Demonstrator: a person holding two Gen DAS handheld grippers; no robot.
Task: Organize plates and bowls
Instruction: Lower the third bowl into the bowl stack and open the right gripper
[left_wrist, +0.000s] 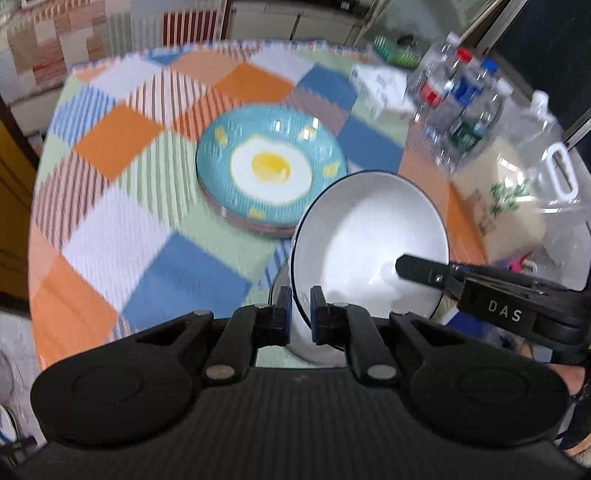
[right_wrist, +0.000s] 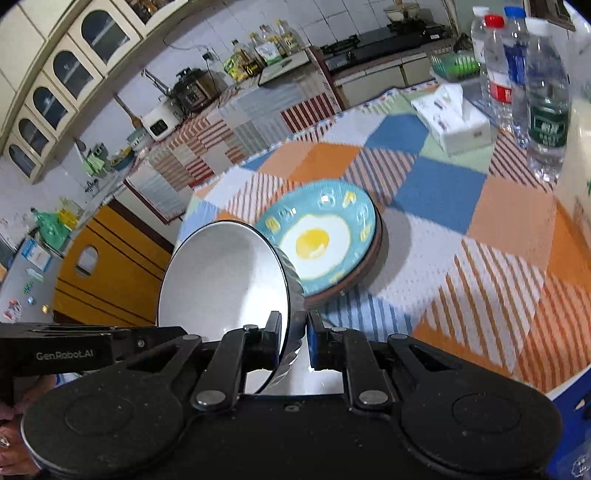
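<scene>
Left wrist view: we hold a white bowl (left_wrist: 369, 236) with a thin dark rim, tilted so its plain interior faces the camera. Our left gripper (left_wrist: 298, 314) is clamped on the near rim, one blue pad on each side of the wall. Our right gripper (left_wrist: 424, 271) enters from the right, one finger lying inside the bowl. The bowl hangs above the table (left_wrist: 110, 221), which is covered by a checked cloth in orange, blue, green and striped squares. Just beyond the bowl lies a teal plate (left_wrist: 271, 166) printed with a fried egg — it rests on a stack of further plates. At the far right stand several water bottles (left_wrist: 458, 107), a tissue box (left_wrist: 380, 88) and a large clear jug (left_wrist: 532, 177).

Right wrist view: the same bowl (right_wrist: 221, 284) appears at left — its outside shows a ribbed pattern. The right gripper (right_wrist: 293, 339) grips the rim between its pads. The left gripper (right_wrist: 92, 350) reaches in from the left edge. The bowl partly covers the plate (right_wrist: 325, 232). Bottles (right_wrist: 517, 74) and the tissue box (right_wrist: 454, 118) stand well apart at the table's far side.
</scene>
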